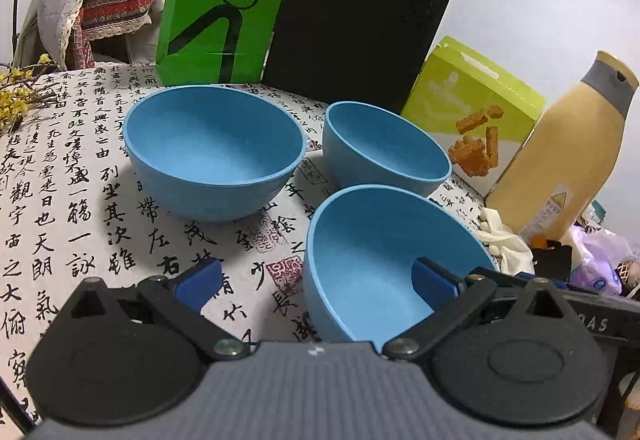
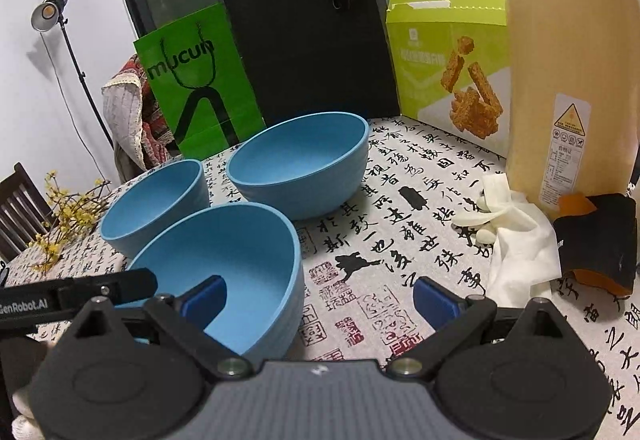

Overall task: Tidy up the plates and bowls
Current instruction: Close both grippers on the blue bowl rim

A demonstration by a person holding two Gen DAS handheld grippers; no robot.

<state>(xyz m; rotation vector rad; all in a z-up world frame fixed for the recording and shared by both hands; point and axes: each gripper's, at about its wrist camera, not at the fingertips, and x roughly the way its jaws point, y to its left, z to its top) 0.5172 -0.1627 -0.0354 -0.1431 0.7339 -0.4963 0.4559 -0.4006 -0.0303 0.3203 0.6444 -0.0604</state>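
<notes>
At six o'clock, both grippers, left gripper (image 1: 316, 282) and right gripper (image 2: 316, 296), straddle the near bowl's (image 2: 240, 260) rim, fingers spread, seemingly ready to stack it.

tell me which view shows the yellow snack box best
The right wrist view: the snack box faces the camera, its printed front and open top flap visible, only its right edge hidden behind the tan bottle. The left wrist view shows it smaller and tilted at the fisheye edge, lower corner behind the bottle.
</notes>
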